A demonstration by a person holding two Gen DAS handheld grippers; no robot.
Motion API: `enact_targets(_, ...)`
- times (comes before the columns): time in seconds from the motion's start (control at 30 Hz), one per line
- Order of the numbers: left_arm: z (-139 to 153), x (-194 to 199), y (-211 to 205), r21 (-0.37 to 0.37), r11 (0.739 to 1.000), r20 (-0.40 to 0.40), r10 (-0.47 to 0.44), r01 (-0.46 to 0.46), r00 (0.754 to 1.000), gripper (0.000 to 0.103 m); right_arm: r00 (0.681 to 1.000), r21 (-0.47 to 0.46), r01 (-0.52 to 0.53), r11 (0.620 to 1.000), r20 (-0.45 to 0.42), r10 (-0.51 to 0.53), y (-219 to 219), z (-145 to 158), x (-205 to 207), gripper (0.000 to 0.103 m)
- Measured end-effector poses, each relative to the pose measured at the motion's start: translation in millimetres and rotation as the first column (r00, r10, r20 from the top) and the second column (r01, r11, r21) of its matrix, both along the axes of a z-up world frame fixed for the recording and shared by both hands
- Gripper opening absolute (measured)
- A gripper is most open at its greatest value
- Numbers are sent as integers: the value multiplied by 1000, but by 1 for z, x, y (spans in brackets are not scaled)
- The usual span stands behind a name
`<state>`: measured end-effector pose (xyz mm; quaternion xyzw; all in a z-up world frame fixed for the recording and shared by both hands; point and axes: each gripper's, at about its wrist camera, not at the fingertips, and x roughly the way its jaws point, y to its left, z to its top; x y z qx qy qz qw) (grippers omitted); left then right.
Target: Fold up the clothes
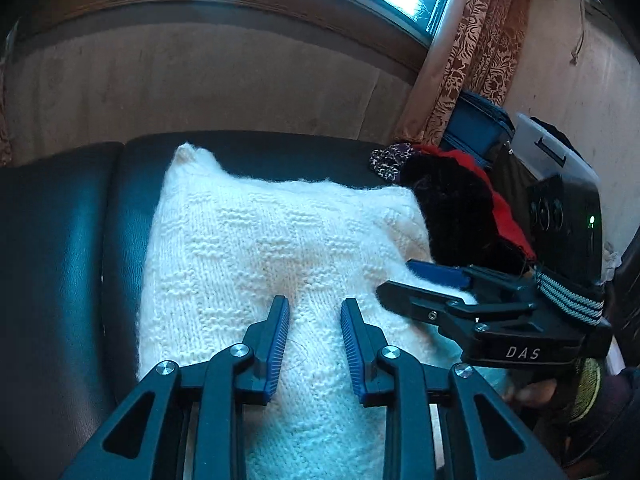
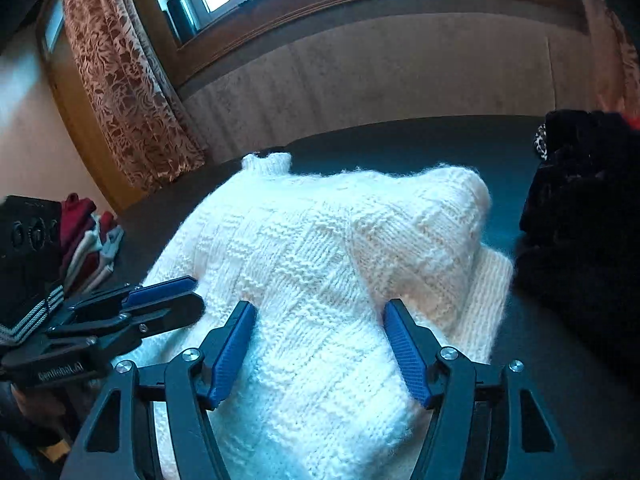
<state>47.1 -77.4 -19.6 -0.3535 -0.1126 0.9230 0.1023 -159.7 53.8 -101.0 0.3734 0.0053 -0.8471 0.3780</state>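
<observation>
A white knitted sweater lies folded on a dark leather surface, its collar at the far end. It also shows in the right wrist view, with one side folded over in a thick roll. My left gripper is open just above the near part of the sweater, nothing between its blue pads. My right gripper is open wider and hovers over the sweater's near middle. Each gripper shows in the other's view, the right one and the left one, side by side.
A pile of black, red and leopard-print clothes sits right of the sweater, also seen in the right wrist view. Folded red and white clothes lie to the left. A patterned curtain, wall and window stand behind.
</observation>
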Motion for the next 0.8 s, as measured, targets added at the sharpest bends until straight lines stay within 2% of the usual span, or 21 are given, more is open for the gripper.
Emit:
enact_targets(0.07,5,6,-3,1,1000,-16,15,-15,1000,26,1000,5,-2,1000,15,2,-1,2,-3,68)
enact_targets(0.2,21,23,-11,5,999,-63,48,-48,997,27,992,60,2,998,122,-9,2,17,-14,71)
enact_targets(0.27,27,31,-15,5,998,-84,65,-65,994,28,994,103,4,995,112,-15,-7,41,-18,72)
enact_targets(0.33,24,38,-18,-1,997,-89,82,-82,993,28,998,71,-37,997,49,34,-14,70,-15,77)
enact_targets(0.43,13,36,-19,18,997,-57,76,-75,995,28,992,90,-110,990,73,104,-49,55,-32,85)
enact_targets(0.5,9,37,-12,-4,999,-73,54,-54,996,36,984,103,-159,982,94,150,-73,43,-44,86)
enact_targets(0.57,5,36,-3,-31,999,-64,18,-20,998,39,974,115,-208,971,116,195,-98,31,-55,86)
enact_targets(0.67,-4,35,9,-82,997,-41,-16,13,999,39,954,132,-281,951,149,261,-134,13,-73,86)
enact_targets(0.77,-17,33,19,-80,996,-2,-34,34,999,39,928,145,-352,925,183,324,-170,-5,-91,86)
enact_targets(0.8,-20,32,22,-87,996,-3,-37,36,999,39,934,139,-328,934,199,298,-169,-8,-99,86)
